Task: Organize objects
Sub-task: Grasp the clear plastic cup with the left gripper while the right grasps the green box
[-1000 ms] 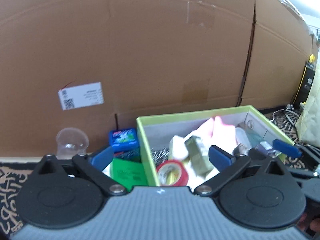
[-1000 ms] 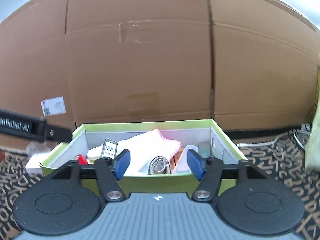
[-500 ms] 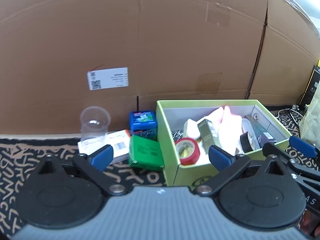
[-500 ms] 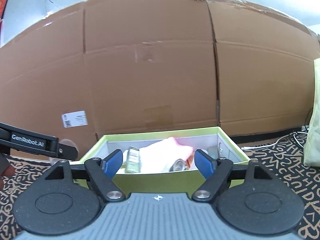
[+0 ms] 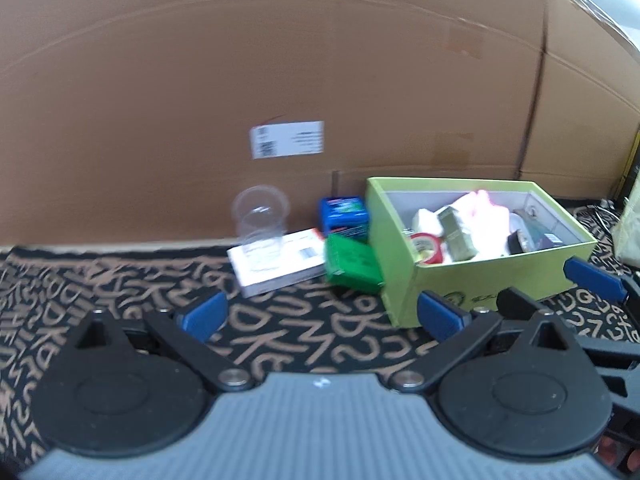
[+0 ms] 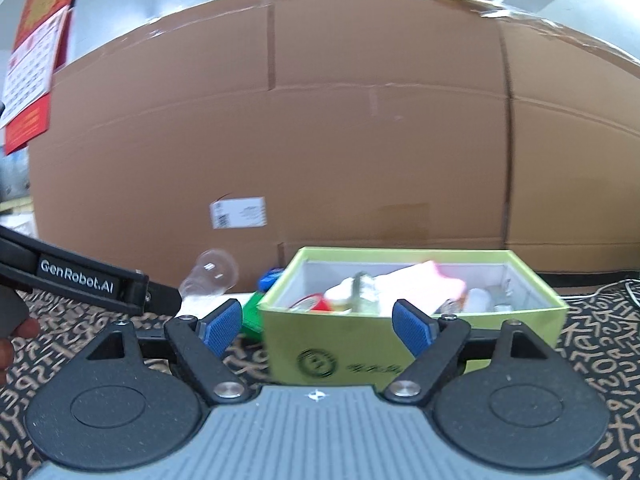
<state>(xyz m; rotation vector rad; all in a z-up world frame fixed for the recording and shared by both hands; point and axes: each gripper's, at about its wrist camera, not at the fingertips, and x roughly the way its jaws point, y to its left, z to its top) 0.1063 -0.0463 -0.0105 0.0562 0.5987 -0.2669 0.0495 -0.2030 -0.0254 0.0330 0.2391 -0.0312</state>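
Left gripper: jaws spread wide, holding nothing.
Right gripper: jaws apart, empty.
Green box: stood ahead-right of left jaws, full.
Clear cup: ahead, beside box.

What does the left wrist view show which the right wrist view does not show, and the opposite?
Only the left wrist view shows the white flat box under the clear cup, and the red tape roll clearly inside the green box.

Only the right wrist view shows the red wall calendar and the logo on the green box front.

Both show the green box, the clear cup, the cardboard wall with its white label, the patterned mat, and open, empty grippers: left gripper, right gripper.
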